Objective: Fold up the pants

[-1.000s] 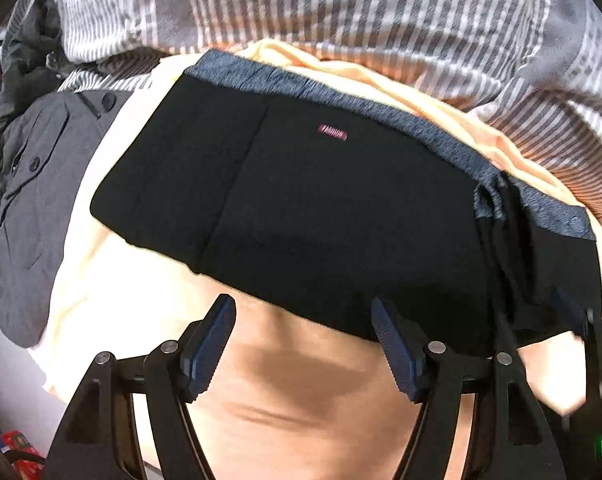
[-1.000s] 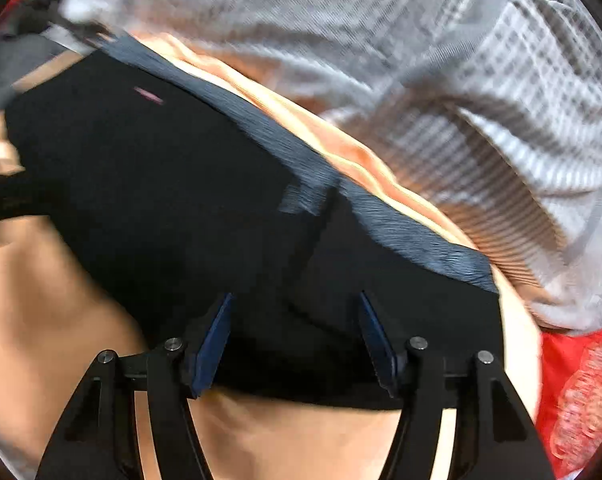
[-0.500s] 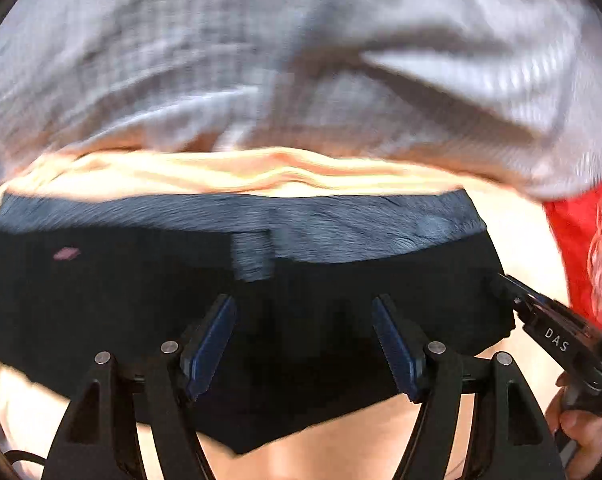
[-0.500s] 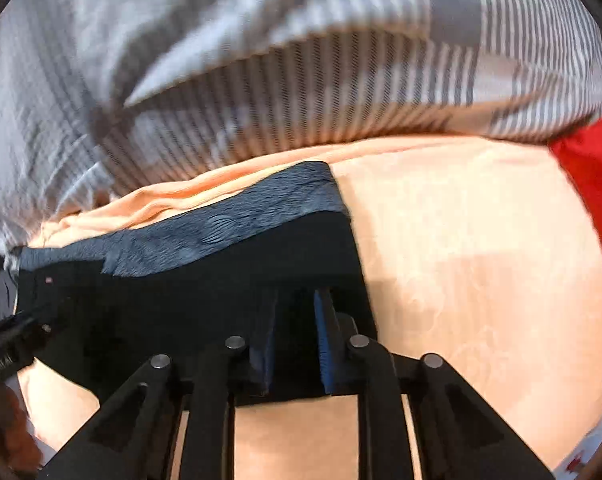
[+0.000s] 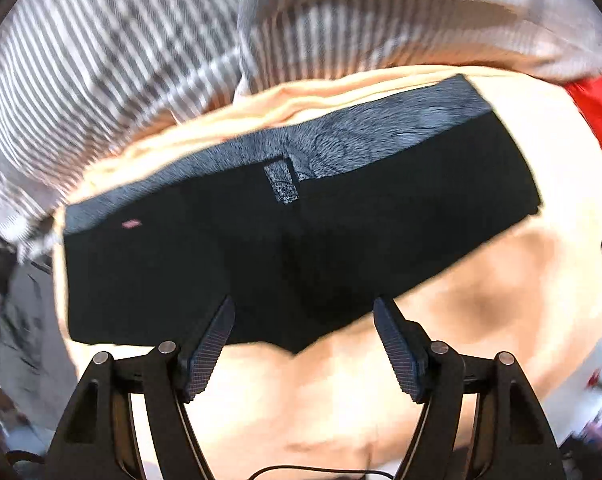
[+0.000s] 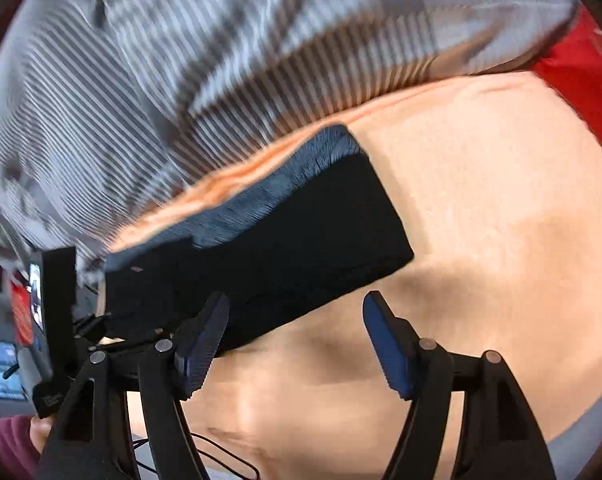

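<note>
Jaws on my left gripper (image 5: pixel 304 345) and right gripper (image 6: pixel 295 340) are opening, empty. Beyond them the folded black fabric pants (image 5: pixel 285 248) with grey waistband lie on peach bedding (image 5: pixel 481 320); their small pink label (image 5: pixel 131 223) is unreadable.

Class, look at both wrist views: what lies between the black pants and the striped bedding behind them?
A strip of peach sheet lies between the pants and the striped bedding. Both wrist views show it, the right one too.
</note>
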The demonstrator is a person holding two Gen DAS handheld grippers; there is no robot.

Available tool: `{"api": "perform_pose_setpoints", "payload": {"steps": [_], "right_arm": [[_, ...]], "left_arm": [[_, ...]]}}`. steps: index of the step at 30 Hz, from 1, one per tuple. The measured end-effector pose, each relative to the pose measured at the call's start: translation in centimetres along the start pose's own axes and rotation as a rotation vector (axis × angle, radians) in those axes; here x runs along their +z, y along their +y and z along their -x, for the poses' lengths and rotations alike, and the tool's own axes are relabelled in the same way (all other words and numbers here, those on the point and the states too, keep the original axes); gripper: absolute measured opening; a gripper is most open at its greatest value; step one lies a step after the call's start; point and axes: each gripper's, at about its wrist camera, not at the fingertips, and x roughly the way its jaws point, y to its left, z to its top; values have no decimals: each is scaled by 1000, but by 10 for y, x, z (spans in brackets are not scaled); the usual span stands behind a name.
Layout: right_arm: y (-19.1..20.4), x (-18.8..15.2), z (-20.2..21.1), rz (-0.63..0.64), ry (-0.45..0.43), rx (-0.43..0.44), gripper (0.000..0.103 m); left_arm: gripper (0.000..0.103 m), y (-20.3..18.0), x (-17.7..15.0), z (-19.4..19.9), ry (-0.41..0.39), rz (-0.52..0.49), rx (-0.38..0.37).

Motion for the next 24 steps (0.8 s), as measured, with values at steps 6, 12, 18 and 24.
{"api": "perform_pose_setpoints", "payload": {"steps": [6, 12, 18, 24], "right_arm": [[2, -13, 60, -98, -20, 5, 89], [15, -38, 113, -86, -73, -43, 103], [26, -54, 138, -81, -81, -107, 103], [34, -65, 149, -80, -85, -137, 103]], "left_arm": [[89, -17, -3, 68, -43, -136, -32], [103, -40, -8, 104, -74, -232, -75], [103, -55, -20, 123, -85, -286, -123], [103, -53, -33, 125, -83, -278, -164]]}}
